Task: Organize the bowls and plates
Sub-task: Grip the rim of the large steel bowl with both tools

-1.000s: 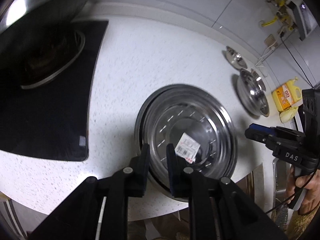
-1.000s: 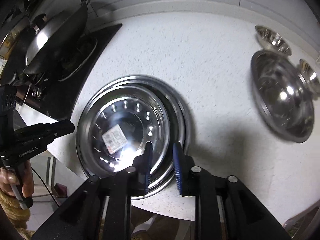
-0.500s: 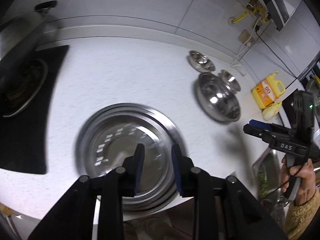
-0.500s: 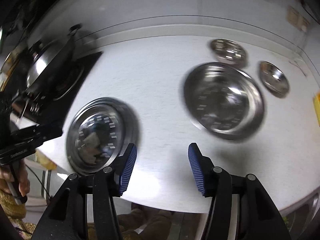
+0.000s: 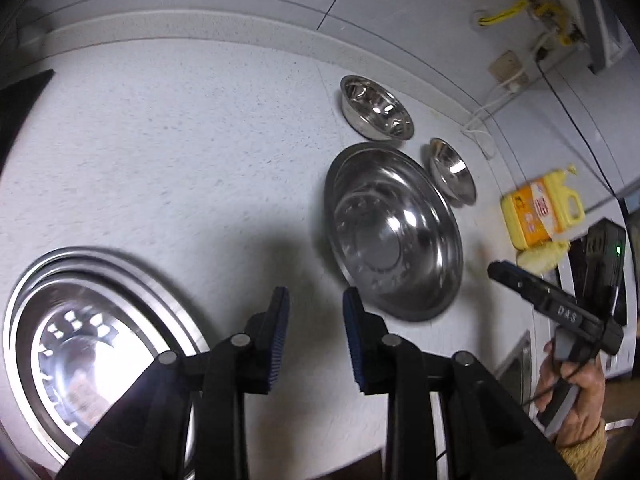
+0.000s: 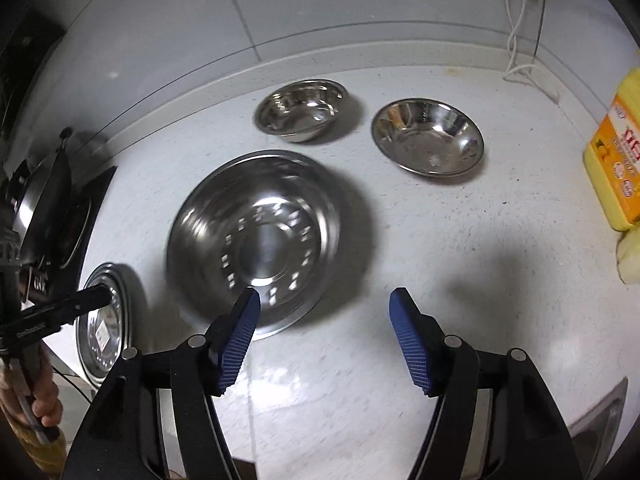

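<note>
The fingers (image 6: 412, 344) of the right gripper (image 6: 325, 334) are standing wide apart and holding nothing, having spread further than half a second ago. The left gripper (image 5: 313, 338) is also gaping with nothing between its pads, now clear of the stacked plates (image 5: 92, 344) it was hovering over a second ago.

Just beyond the right gripper the big steel plate (image 6: 260, 244) is lying flat, hollow side up; being round, it is showing no long axis. It is looking larger and nearer than before. Behind it two small bowls, one on the left (image 6: 302, 110) and one on the right (image 6: 428, 136), are sitting upright and apart.

The white speckled counter (image 6: 440, 240) is running back to a grey tiled wall (image 6: 320, 4), with a yellow bottle (image 6: 616, 160) at the right and the stove (image 6: 76, 220) at the left.
</note>
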`<state>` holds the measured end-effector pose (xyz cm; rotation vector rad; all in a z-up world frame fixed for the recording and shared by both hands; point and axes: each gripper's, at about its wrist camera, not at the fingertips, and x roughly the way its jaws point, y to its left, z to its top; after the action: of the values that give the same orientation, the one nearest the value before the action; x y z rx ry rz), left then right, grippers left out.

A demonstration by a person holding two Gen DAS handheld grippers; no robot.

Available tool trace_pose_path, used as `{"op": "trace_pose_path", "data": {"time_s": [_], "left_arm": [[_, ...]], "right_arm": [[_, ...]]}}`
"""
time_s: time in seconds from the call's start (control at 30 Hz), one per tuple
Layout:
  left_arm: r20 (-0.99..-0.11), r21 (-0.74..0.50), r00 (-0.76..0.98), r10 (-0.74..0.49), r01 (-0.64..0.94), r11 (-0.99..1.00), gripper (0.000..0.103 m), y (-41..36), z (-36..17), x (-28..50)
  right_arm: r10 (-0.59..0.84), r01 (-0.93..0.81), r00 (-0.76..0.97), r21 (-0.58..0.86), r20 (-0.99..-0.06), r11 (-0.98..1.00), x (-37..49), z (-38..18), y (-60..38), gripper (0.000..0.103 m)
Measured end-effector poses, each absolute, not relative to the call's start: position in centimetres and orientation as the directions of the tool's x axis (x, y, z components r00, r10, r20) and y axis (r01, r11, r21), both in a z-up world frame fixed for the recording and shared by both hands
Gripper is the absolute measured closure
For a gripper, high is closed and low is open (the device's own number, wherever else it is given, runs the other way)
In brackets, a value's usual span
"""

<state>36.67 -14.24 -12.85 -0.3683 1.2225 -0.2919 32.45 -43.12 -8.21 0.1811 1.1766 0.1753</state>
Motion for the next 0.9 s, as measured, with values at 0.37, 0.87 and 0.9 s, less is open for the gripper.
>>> {"op": "trace_pose_path", "data": {"time_s": [0.37,0.87,0.9], "left_arm": [[-0.855,-0.461,0.296,-0.425,-0.059,0.886,0.039,-15.3,-15.7,41.7],[-0.901,-0.404,0.214,-0.378,-0.093,0.91,0.041,-17.4,-18.3,43.9],[-0.902,-0.4,0.216,-0.374,-0.095,0.911,0.041,-17.5,-18.3,43.8]], "right_arm": [[0.346,-0.074,0.286,0.339,-0.894,0.938,37.4,-12.4,-44.2,0.04],[0.357,-0.139,0.248,0.332,-0.901,0.933,39.4,-14.7,-42.2,0.037],[0.354,-0.139,0.249,0.328,-0.902,0.934,39.5,-14.8,-42.1,0.039]]}}
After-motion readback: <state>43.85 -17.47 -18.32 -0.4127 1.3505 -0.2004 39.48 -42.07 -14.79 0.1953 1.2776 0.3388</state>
